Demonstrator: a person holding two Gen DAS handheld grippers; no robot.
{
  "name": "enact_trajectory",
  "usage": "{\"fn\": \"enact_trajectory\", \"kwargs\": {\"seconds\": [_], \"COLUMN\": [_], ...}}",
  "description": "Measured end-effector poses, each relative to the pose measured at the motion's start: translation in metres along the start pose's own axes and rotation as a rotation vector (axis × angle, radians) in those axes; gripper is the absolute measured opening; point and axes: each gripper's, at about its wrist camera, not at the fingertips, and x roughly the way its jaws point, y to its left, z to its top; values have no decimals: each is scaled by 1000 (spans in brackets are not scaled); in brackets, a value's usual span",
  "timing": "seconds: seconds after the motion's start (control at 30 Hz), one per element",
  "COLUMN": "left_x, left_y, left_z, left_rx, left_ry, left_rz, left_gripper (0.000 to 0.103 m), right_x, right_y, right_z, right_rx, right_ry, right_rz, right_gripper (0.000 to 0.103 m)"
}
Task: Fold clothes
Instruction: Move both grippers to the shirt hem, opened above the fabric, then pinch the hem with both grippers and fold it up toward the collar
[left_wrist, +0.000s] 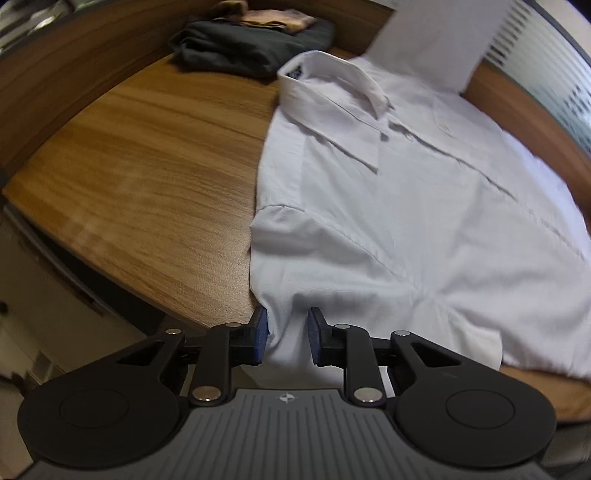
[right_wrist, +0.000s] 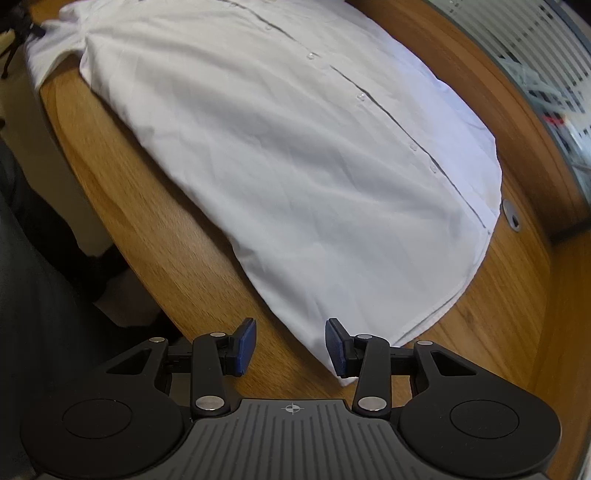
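My left fingers (left_wrist: 286, 338) stand narrow around a fold of the white cotton button-up shirt (left_wrist: 406, 206), pads not yet pinching. Its long axis runs toward one o'clock across the wooden desk (left_wrist: 147, 166). My right fingers (right_wrist: 290, 347) gape at the hem corner, empty.

A wood-grain counter (left_wrist: 155, 155) carries a white collared shirt (left_wrist: 406, 206) spread flat, buttoned front up, one sleeve hanging over the near edge. Toward the far end lies a folded dark garment (left_wrist: 243, 48) with a tan one (left_wrist: 273, 18) on top.
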Motion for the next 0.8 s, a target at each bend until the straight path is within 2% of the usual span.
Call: {"fn": "enact_trajectory", "kwargs": {"seconds": [0.1, 0.2, 0.23, 0.27, 0.3, 0.53, 0.8], "left_x": [-1, -2, -2, -1, -3, -39, -75], "left_y": [-2, -5, -6, -7, -8, -17, -50], "left_z": [-1, -2, -3, -3, -4, 5, 56], "left_rx": [-33, -58, -60, -58, -65, -158, -205], "left_ry": [0, -3, -5, -7, -16, -148, -310], "left_rz": [0, 5, 9, 14, 18, 1, -4], "left_gripper": [27, 33, 32, 20, 1, 0, 0], "right_x": [3, 5, 6, 6, 5, -18, -25], "right_y": [-2, -5, -6, -7, -7, -30, -75], "right_z": [-2, -3, -3, -3, -3, 7, 37], "right_rx": [-18, -42, -47, -51, -55, -15, 33], "right_ry": [7, 13, 16, 12, 4, -102, -192], "right_rz": [-9, 1, 10, 17, 27, -41, -88], "right_gripper": [41, 21, 18, 14, 4, 2, 2]}}
